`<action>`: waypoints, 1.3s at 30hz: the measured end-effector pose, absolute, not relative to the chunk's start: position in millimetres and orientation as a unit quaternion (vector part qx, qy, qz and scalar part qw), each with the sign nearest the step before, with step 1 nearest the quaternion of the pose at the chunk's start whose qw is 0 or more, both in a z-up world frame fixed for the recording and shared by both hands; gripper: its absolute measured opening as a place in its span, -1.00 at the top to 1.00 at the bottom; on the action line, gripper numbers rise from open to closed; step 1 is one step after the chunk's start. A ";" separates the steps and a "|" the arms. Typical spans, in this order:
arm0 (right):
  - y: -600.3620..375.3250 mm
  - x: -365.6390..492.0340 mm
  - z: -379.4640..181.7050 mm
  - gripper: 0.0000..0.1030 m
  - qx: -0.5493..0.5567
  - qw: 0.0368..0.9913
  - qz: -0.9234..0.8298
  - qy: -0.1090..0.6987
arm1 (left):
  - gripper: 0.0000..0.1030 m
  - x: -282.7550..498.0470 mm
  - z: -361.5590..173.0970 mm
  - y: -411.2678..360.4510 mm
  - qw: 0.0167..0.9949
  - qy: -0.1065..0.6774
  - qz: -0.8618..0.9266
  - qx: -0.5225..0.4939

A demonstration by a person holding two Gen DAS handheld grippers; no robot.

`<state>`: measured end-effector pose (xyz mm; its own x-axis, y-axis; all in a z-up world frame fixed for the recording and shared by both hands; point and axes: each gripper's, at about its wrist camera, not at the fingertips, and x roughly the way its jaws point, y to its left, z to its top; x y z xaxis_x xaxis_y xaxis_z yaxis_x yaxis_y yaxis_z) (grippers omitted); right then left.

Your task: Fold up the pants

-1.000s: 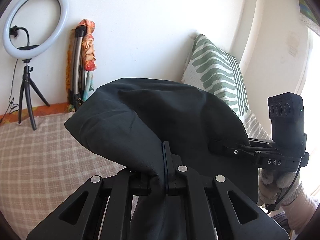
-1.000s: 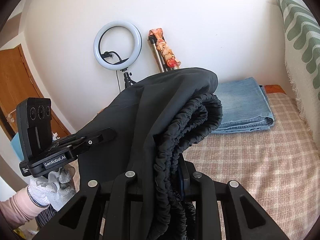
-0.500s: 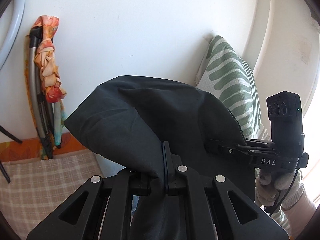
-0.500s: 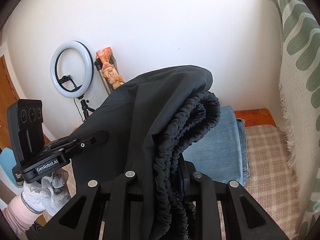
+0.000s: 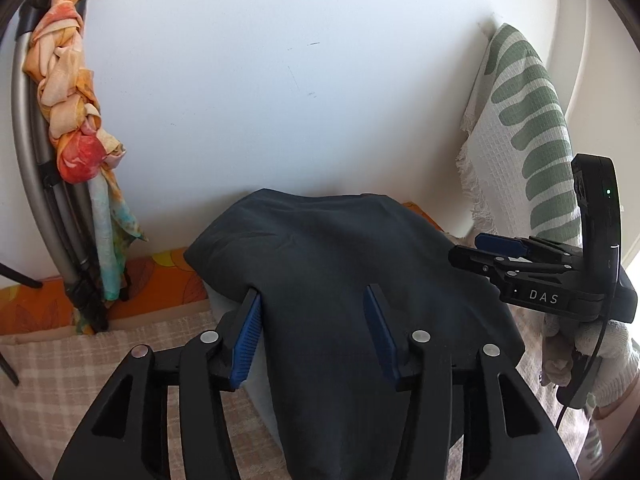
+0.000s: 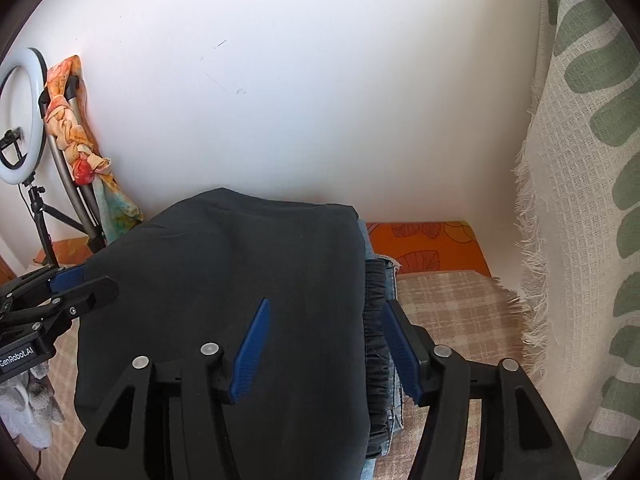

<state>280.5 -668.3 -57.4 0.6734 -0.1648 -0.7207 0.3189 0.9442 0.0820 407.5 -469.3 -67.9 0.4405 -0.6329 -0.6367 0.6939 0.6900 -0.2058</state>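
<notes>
Our folded black pants [image 6: 224, 304] now lie on the folded jeans [image 6: 394, 396] at the wall end of the checked bed cover [image 6: 452, 304]. Both the left tool [image 5: 316, 332] and the right tool [image 6: 324, 344] have just been opening; fabric sits between the jaws, unpinched. Folding looks done; only drawing away remains.

The dark charcoal-black fabric pants [image 5: 352, 280] lie folded into a thick, compact bundle with a smooth, rounded fold at the far end, near the white wall. In the right wrist view the pants [image 6: 248, 288] show a gathered, elasticated waistband [image 6: 376, 340] running along their right edge. The bundle rests on top of a folded light-blue denim garment [image 6: 394, 396], whose edge peeks out along that same right side.
</notes>
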 end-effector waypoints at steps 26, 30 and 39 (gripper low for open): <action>-539.2 133.8 -5.9 -0.72 0.084 0.934 -0.150 0.312 | -0.41 261.4 6.2 -359.5 0.868 0.271 -0.412 0.056; -516.1 110.1 -3.1 -0.84 0.077 0.937 -0.153 0.303 | -0.56 231.0 8.6 -341.9 0.874 0.253 -0.410 0.067; -480.3 78.7 4.7 -1.00 0.054 0.940 -0.175 0.289 | -0.59 201.3 3.1 -308.3 0.879 0.273 -0.388 0.050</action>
